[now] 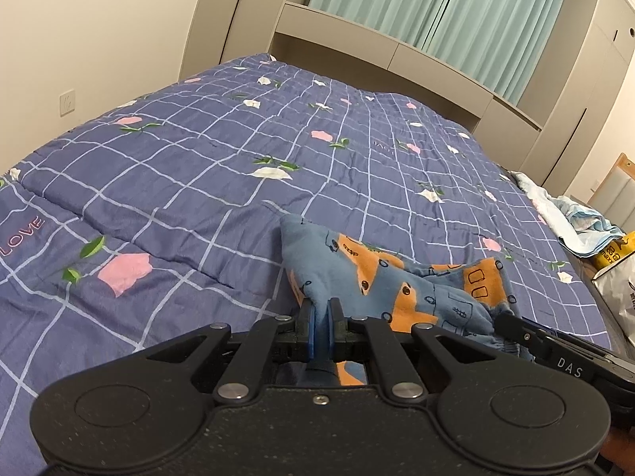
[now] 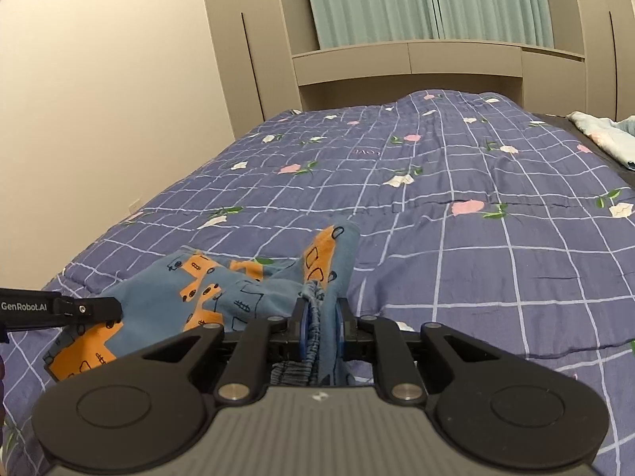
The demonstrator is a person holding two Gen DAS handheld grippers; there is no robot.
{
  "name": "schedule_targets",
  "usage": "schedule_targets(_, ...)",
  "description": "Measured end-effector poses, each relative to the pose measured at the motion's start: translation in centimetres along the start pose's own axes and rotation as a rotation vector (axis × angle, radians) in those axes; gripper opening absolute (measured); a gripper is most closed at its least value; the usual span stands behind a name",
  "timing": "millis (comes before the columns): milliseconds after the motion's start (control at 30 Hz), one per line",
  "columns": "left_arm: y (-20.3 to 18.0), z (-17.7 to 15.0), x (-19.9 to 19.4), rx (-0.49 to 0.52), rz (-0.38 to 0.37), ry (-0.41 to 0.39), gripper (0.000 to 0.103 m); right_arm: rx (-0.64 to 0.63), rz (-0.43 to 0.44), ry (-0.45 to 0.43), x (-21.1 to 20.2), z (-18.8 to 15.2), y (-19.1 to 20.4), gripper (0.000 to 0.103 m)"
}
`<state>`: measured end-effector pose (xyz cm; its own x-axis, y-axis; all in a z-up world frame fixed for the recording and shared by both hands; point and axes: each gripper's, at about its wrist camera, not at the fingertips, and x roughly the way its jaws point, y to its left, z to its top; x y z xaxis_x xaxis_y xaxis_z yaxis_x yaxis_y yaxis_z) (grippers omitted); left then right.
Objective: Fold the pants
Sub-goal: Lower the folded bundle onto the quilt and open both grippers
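Observation:
The pants (image 1: pixel 397 281) are small, blue with orange vehicle prints, bunched between both grippers above the near end of the bed. My left gripper (image 1: pixel 321 309) is shut on one edge of the pants. My right gripper (image 2: pixel 321 313) is shut on the gathered elastic waistband of the pants (image 2: pixel 222 297). The right gripper also shows at the right in the left wrist view (image 1: pixel 512 325), and the left gripper shows at the left in the right wrist view (image 2: pixel 113 311). The cloth sags between them.
The bed is covered by a purple checked quilt (image 1: pixel 206 166) with pink and white flowers. A pale blue cloth (image 1: pixel 571 218) and a yellow and silver bag (image 1: pixel 619 277) lie at the bed's right edge. Beige cabinets (image 2: pixel 456 63) and green curtains stand behind.

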<state>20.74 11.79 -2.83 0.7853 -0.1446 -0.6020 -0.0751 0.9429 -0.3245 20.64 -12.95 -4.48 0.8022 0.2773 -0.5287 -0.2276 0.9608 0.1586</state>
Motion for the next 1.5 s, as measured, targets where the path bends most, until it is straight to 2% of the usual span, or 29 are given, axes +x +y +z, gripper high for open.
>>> schedule_targets(133, 0.0, -0.1, 0.1, -0.012, 0.011, 0.016, 0.02, -0.006, -0.018, 0.006, 0.0, 0.0, 0.0, 0.023)
schedule_targets(233, 0.0, -0.1, -0.1, -0.012, 0.02, 0.016, 0.024, 0.0, -0.026, 0.002, -0.3, -0.1, -0.2, 0.03)
schedule_targets(267, -0.1, -0.1, -0.2, -0.013, 0.022, 0.013, 0.027, 0.001, -0.024, 0.0, -0.5, -0.2, -0.2, 0.031)
schedule_targets(333, -0.2, -0.2, -0.6, -0.015, 0.026, 0.003, 0.041, -0.006, -0.028, -0.005, -0.9, -0.2, -0.1, 0.037)
schedule_targets(400, -0.4, -0.1, -1.1, -0.01, 0.031, -0.01, 0.047, -0.014, -0.03, -0.018, -1.4, -0.2, 0.0, 0.048)
schedule_targets(467, -0.6, 0.1, -1.7, -0.003, 0.038, -0.023, 0.053, -0.018, -0.029, -0.031, -2.0, -0.2, 0.2, 0.053)
schedule_targets(533, -0.8, 0.2, -2.4, 0.0, 0.048, -0.04, 0.069, -0.022, -0.034, -0.047, -2.6, -0.2, 0.2, 0.061)
schedule_targets(600, -1.1, 0.3, -3.0, 0.005, 0.062, -0.062, 0.08, -0.023, -0.036, -0.067, -3.4, -0.1, 0.3, 0.074)
schedule_targets(667, -1.3, 0.3, -3.8, 0.015, 0.068, -0.079, 0.083, -0.021, -0.038, -0.088, -4.2, -0.1, 0.4, 0.083)
schedule_targets(800, -1.9, 0.1, -5.2, 0.024, 0.082, -0.108, 0.097, -0.025, -0.046, -0.131, -5.9, 0.1, 0.4, 0.094)
schedule_targets(967, -2.7, -0.4, -6.7, 0.043, 0.098, -0.145, 0.102, -0.03, -0.048, -0.175, -7.8, 0.0, 0.4, 0.103)
schedule_targets(1500, -4.2, -5.0, -11.4, 0.102, 0.129, -0.239, 0.102, -0.021, -0.067, -0.27, -13.3, -3.0, -0.3, 0.103)
